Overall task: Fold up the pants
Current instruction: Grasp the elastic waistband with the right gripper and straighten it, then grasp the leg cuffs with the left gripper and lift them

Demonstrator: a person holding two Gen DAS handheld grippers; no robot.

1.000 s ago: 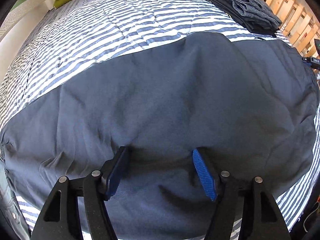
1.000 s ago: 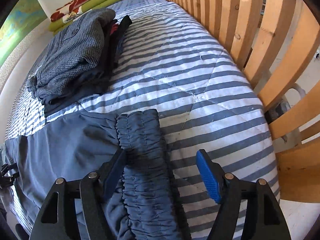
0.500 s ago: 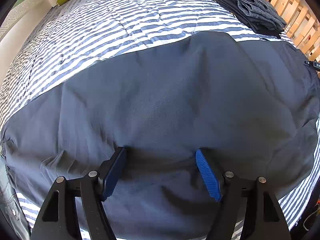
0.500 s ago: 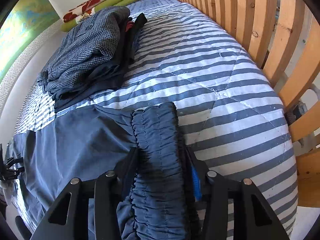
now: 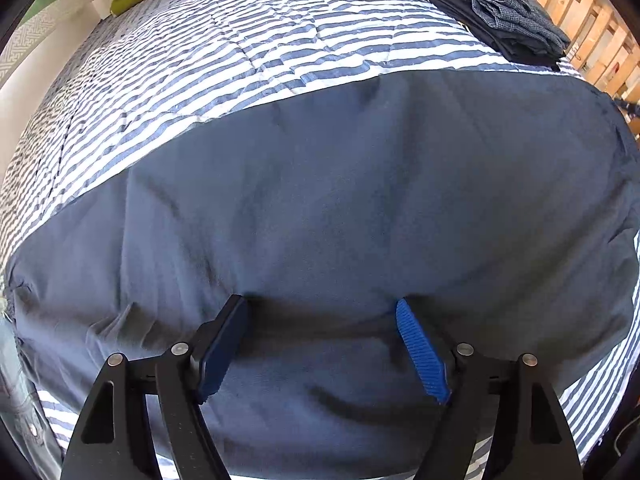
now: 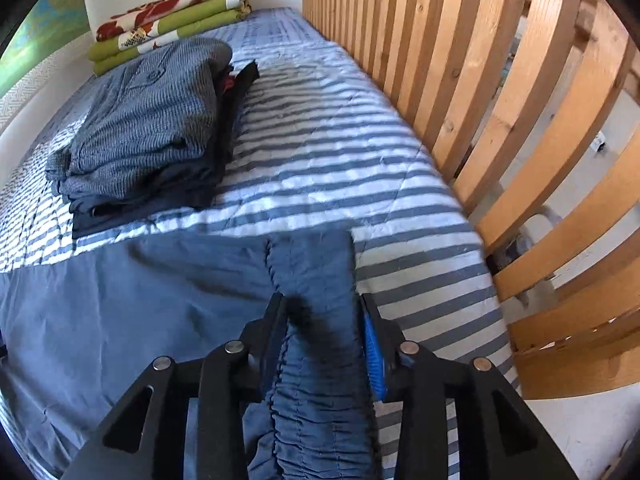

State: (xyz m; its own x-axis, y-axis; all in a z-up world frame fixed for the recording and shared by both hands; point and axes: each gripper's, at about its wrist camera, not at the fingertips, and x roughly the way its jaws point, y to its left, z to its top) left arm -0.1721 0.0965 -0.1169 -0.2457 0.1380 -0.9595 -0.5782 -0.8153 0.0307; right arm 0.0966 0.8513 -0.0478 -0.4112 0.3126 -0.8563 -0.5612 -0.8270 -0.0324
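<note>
The pants (image 5: pixel 340 208) lie spread flat across the striped bed cover (image 5: pixel 240 40), filling the centre and lower frame of the left wrist view. The left gripper (image 5: pixel 322 344) stands wide, its jaws having just been opening, with the tips apparently resting on the fabric and gripping nothing. In the right wrist view, the right gripper (image 6: pixel 322 344) is clamped on the gathered waistband (image 6: pixel 316 280) at lower centre. A stack of folded clothes (image 6: pixel 148 128) sits upper left, beside the wooden slat rail (image 6: pixel 500 100).
</note>
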